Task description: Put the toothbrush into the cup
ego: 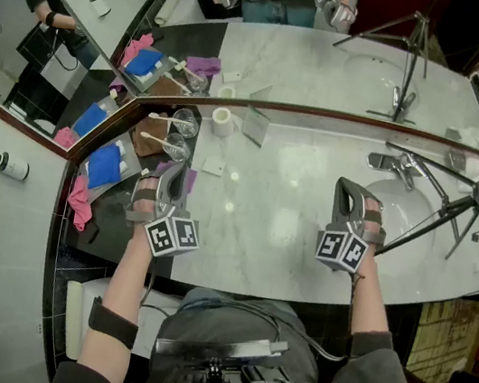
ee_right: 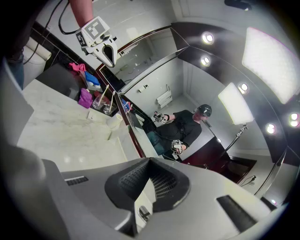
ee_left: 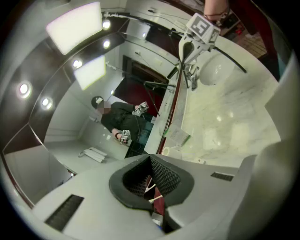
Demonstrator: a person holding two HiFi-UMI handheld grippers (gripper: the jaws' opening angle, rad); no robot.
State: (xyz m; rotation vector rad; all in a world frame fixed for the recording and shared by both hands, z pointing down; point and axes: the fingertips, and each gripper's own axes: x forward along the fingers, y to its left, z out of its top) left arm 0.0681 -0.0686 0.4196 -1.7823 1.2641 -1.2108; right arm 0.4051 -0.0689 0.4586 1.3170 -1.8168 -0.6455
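Over a marble counter (ego: 279, 230), left gripper (ego: 172, 174) and right gripper (ego: 347, 189) side by side and well apart, both tipped slightly down toward the mirror (ego: 333, 74). Left jaws pressed fully together, nothing gripped. Right jaws likewise closed and empty. In the counter's back left corner, just ahead of the left gripper, two toothbrushes (ego: 155, 114), one leaning out of each of two glasses (ego: 185, 122). Just right of the glasses, a small white cup (ego: 222, 121), upright and not touching them. Sink (ego: 406, 211) and faucet (ego: 394, 164) just beyond the right gripper. Pink cloth (ego: 82, 200) at the counter's far left edge.
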